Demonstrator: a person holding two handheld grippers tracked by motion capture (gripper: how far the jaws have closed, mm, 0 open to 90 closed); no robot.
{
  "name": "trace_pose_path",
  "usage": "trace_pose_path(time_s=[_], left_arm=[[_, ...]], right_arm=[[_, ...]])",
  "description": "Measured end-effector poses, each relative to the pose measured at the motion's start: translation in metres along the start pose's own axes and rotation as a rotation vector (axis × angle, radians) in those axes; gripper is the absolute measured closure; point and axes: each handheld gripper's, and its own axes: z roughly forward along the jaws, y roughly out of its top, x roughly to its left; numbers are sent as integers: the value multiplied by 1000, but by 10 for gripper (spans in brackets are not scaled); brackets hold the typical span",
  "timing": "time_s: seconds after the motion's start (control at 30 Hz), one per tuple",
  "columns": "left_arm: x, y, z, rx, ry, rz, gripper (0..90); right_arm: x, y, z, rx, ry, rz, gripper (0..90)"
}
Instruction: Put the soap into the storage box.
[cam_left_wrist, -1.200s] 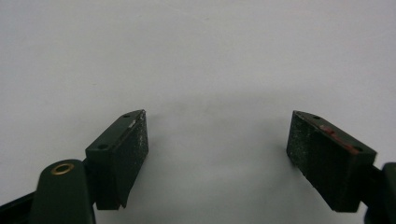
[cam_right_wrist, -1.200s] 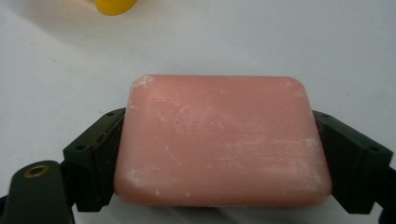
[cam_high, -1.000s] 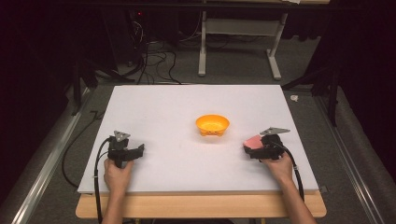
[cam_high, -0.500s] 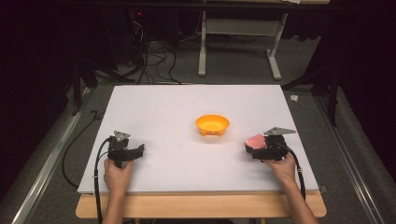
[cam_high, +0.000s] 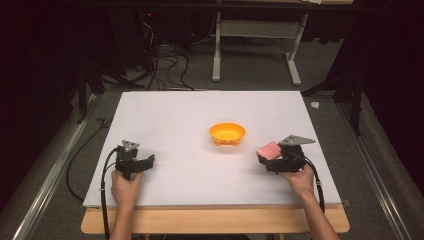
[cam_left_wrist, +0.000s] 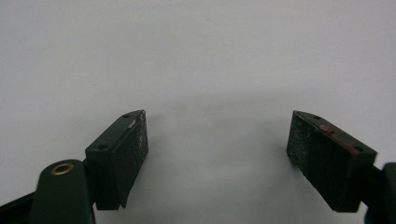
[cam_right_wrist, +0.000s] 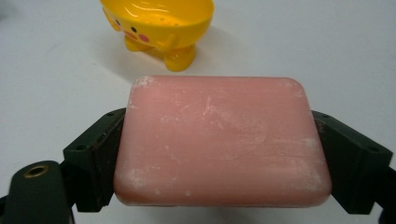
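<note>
White tabletop (cam_high: 200, 115) carries very little: at the near left, the left gripper (cam_high: 145, 163) sits low over the board in the person's left hand (cam_high: 125, 186), in the same spot as in both earlier high views. Its own camera shows the two black pads (cam_left_wrist: 125, 154) standing wide apart with nothing but bare white surface between them, so this gripper is idle.

Near the middle of the table stands the small orange-yellow bowl (cam_high: 227, 134), a toy-like dish on stubby feet with a face printed on its side, which the right gripper view shows close up (cam_right_wrist: 159, 23). It appears to hold nothing yet.

At the near right, the right gripper (cam_high: 267, 159) has changed. Compared with the high view of a second ago it sits slightly higher in the picture and has crept a little away from the person, the hand (cam_high: 299, 179) going with it. Its jaws are spread wide yet are not free: they clamp the pink soap bar (cam_right_wrist: 219, 140) by its two short ends, with the flat broad face turned towards the camera. In the high view the bar (cam_high: 268, 149) juts out from the gripper's left side, pointing towards the bowl.

That small rise suggests the bar has been picked off the table and the carry is starting. Judging from the layout, the likely job is to drop the soap into the bowl, which stands to the left of the bar and a little farther away, well apart from it.
</note>
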Motion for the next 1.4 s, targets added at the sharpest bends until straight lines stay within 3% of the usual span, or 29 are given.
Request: trace_pose_path(time_s=[0.43,0.63,1.4], left_arm=[[0,0,0,0,0,0,209],[0,0,0,0,0,0,209],[0,0,0,2,-2,-1,209]], right_arm=[[13,10,-6,-31,27,-8,136],[22,15,-5,-24,29,-27,136],[43,28,4,-10,95,-17,135]])
